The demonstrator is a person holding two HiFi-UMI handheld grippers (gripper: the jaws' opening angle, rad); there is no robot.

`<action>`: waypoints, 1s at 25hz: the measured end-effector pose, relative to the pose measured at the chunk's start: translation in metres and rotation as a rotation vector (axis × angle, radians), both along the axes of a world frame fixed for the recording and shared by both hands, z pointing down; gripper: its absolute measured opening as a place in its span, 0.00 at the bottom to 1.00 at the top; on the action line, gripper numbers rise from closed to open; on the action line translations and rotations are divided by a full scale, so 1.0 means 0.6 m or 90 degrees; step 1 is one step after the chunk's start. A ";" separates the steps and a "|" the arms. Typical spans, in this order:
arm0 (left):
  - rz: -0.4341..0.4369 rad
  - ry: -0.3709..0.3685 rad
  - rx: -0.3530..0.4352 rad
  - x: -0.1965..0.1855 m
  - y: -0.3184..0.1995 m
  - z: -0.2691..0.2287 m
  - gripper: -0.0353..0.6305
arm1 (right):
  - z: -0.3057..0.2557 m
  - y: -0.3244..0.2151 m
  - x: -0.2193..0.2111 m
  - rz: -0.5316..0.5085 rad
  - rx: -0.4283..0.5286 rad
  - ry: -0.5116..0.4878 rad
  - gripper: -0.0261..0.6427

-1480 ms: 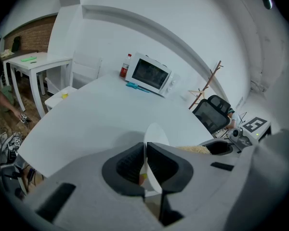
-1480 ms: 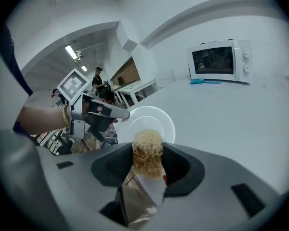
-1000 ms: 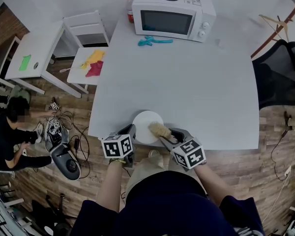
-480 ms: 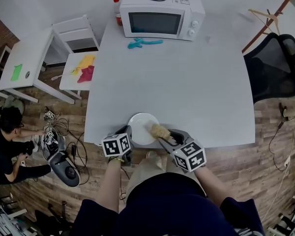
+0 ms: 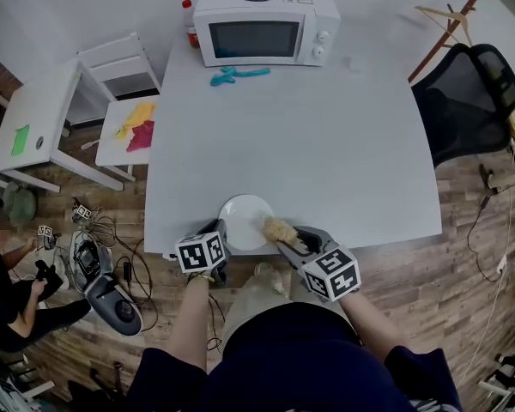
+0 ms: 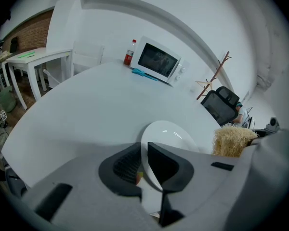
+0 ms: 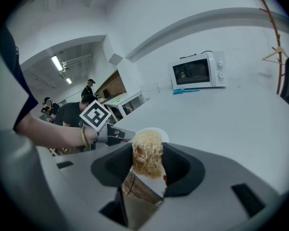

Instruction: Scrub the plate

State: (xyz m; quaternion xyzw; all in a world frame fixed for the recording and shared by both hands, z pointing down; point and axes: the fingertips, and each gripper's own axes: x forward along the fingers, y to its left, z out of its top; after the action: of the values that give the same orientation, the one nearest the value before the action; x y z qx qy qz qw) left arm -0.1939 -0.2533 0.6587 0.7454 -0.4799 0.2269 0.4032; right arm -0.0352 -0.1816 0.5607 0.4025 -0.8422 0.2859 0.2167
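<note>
A white round plate (image 5: 245, 220) lies at the near edge of the white table (image 5: 309, 136). My left gripper (image 5: 216, 237) is shut on the plate's near left rim; in the left gripper view the plate (image 6: 169, 134) runs out from between the two dark jaws of that gripper (image 6: 144, 161). My right gripper (image 5: 293, 240) is shut on a tan fibrous scrubber (image 5: 280, 230), whose tuft rests on the plate's right side. The scrubber (image 7: 147, 153) fills the gap between the right gripper's (image 7: 148, 163) jaws, with the plate (image 7: 156, 133) just beyond it.
A white microwave (image 5: 264, 20) stands at the table's far edge, with a red-capped bottle (image 5: 189, 24) to its left and a teal item (image 5: 236, 75) in front. A black office chair (image 5: 463, 93) is at the right. Small white tables (image 5: 34, 127) and a seated person (image 5: 9, 290) are at the left.
Both grippers keep their hold at the plate; the scrubber stays on its right side. The head view has shifted, so the table and the microwave sit further left and higher.
</note>
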 end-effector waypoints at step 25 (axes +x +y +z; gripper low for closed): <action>-0.063 0.017 0.183 0.101 0.251 -0.232 0.08 | -0.127 0.191 0.059 -0.033 0.126 -0.079 0.31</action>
State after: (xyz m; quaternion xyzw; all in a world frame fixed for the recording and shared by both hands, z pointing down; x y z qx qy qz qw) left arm -0.1334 -0.1024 0.5196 0.7739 -0.5381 0.1254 0.3095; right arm 0.0001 -0.0671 0.4843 0.3814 -0.8883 0.2200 0.1307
